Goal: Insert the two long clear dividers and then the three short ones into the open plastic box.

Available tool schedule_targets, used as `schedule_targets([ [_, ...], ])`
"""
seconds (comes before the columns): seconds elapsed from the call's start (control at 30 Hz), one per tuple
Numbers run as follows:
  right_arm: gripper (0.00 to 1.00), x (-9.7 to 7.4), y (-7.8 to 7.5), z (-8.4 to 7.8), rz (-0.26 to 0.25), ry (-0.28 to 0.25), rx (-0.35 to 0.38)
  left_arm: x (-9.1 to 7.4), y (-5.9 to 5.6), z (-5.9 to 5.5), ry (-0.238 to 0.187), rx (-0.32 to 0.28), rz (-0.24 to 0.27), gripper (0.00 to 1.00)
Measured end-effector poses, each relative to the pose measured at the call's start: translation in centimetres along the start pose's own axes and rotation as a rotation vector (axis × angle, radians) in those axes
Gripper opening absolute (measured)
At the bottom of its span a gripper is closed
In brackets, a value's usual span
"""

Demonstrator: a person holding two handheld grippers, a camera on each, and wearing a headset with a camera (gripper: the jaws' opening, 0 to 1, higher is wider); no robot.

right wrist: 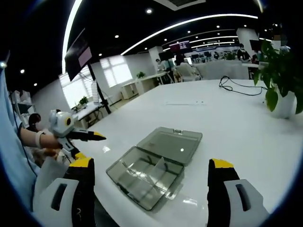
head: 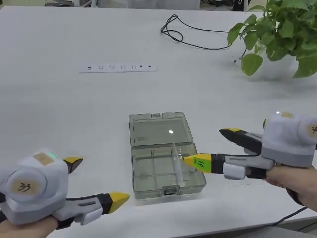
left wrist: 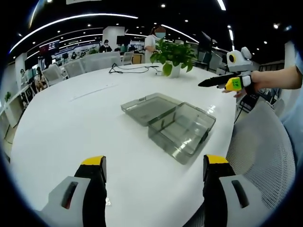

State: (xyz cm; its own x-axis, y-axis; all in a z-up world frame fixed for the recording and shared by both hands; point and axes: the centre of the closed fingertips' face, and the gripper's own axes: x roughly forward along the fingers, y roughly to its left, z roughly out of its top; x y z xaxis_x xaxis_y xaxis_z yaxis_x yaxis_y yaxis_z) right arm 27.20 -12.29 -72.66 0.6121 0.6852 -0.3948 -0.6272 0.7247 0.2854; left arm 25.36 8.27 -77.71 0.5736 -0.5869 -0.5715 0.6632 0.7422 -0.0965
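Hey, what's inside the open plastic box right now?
Clear dividers stand in the box, one upright near the middle. Their count is unclear; the right gripper covers part of its right side.

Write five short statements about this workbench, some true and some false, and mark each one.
1. The plastic box has its lid open. True.
2. The left gripper holds a divider. False: its jaws are open and empty.
3. A potted plant stands at the far right of the table. True.
4. The power strip lies inside the box. False: it lies on the table beyond the box.
5. The right gripper is shut. False: its jaws are spread apart, and in the head view one tip overlaps the box.
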Motion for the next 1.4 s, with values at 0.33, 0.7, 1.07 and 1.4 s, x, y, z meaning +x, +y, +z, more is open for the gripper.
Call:
schedule_targets([
  [0.33, 1.00, -1.3, -0.1, -0.5, -0.010, -0.077, 0.008, -0.8, 4.1, -2.3, 0.136, -0.054, 0.133, 0.84],
  [0.7, 1.00, -1.7, -1.6, -1.2, -0.028, -0.064, -0.012, -2.0, 7.2, -5.2, 0.329, -0.088, 0.212, 0.72],
  [1.07, 1.00, -2.5, -0.9, -1.7, -0.029, -0.037, -0.082, -1.5, 8.9, -6.7, 0.437, -0.147, 0.218, 0.59],
  [1.4, 1.00, -3.7, -0.7, -2.7, -0.012, 0.022, -0.153, -0.7, 8.7, -7.3, 0.493, -0.155, 0.174, 0.55],
])
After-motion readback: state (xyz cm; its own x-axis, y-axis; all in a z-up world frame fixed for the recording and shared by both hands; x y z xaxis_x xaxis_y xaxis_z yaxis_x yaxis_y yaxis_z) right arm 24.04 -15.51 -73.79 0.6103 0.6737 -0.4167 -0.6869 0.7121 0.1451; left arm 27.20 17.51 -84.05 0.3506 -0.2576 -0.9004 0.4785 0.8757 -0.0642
